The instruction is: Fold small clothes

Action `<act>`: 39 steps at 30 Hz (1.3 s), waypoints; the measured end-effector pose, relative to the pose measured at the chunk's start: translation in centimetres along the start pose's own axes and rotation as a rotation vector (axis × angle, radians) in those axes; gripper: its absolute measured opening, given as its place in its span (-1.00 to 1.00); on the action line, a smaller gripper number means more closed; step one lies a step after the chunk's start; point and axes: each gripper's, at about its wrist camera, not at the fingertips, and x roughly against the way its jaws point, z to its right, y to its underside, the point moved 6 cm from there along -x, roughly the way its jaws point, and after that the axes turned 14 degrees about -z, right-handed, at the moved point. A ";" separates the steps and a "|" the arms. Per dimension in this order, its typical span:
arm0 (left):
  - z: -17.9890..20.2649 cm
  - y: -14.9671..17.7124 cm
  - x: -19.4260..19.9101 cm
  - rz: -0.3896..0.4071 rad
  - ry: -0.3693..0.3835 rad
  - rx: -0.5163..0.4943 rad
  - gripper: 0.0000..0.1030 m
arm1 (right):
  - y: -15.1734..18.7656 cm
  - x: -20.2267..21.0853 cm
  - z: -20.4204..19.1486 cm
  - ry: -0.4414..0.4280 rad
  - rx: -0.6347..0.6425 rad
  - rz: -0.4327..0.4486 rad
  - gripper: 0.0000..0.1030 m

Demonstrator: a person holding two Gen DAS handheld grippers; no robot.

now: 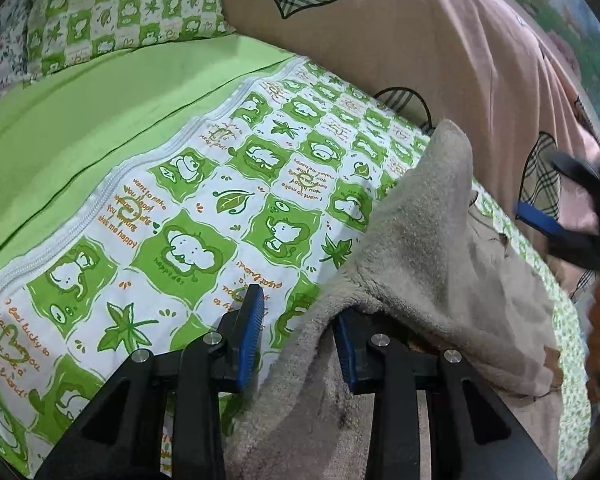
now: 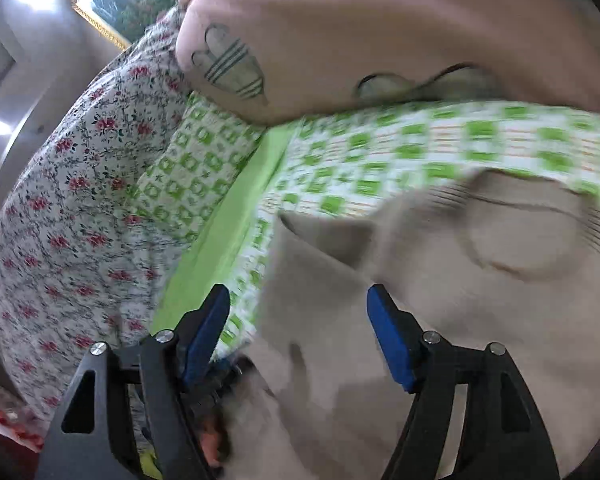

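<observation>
A small beige fleece garment (image 1: 432,240) lies on the green-and-white patterned bedspread (image 1: 204,208). In the left wrist view my left gripper (image 1: 300,320) is open; the garment's edge drapes over its right finger (image 1: 348,356) and lies between the jaws. My right gripper (image 1: 556,216) shows at the right edge, above the garment. In the right wrist view my right gripper (image 2: 300,316) is open over the same garment (image 2: 440,280), which is blurred by motion. Nothing is held in its jaws.
A pink quilt with plaid hearts (image 1: 420,40) lies along the far side. A green-checked pillow (image 1: 120,8) and a plain green sheet (image 1: 80,112) are at the head. A floral pillow (image 2: 68,220) sits at the left in the right wrist view.
</observation>
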 end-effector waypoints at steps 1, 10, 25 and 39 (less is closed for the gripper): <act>-0.1 0.0 0.0 0.003 0.013 0.007 -0.31 | -1.1 -1.5 -0.2 0.028 0.015 -0.047 0.60; -0.9 0.3 0.2 0.034 0.071 0.038 -0.31 | -4.7 -11.7 -2.0 -0.237 -0.010 -0.351 0.65; -1.8 0.4 0.6 0.004 0.135 0.090 -0.31 | -4.8 -3.6 1.0 -0.191 -0.176 0.054 0.76; 3.4 -2.0 2.2 -0.039 -0.028 -0.197 -0.12 | 17.3 17.7 12.1 0.479 -0.395 0.250 0.10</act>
